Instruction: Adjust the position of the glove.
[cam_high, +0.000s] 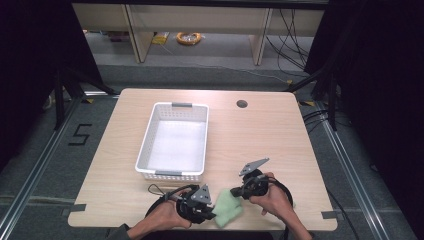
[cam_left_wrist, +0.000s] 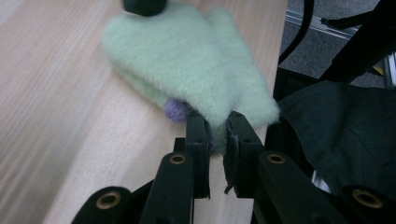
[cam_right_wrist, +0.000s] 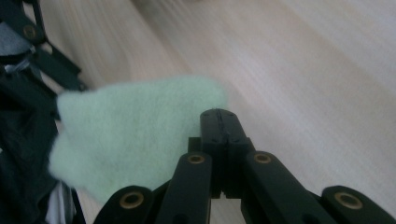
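On the light wood table (cam_high: 260, 135), a fuzzy green cloth (cam_high: 227, 207) sat between both grippers, left gripper (cam_left_wrist: 217, 140) pinching its near edge, right gripper (cam_right_wrist: 219, 116) fully closed beside it.

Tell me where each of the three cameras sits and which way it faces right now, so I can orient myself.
High view: above the near table edge, looking forward and down on the white basket; both forearms enter from the bottom.
Left gripper view: rides the left gripper, looking along its jaws, which pinch the green fleece cloth; a dark sleeve lies right.
Right gripper view: rides the right gripper, looking along shut jaws pressed on the cloth's edge.
Shared: all three show the cloth, near the table's front edge.
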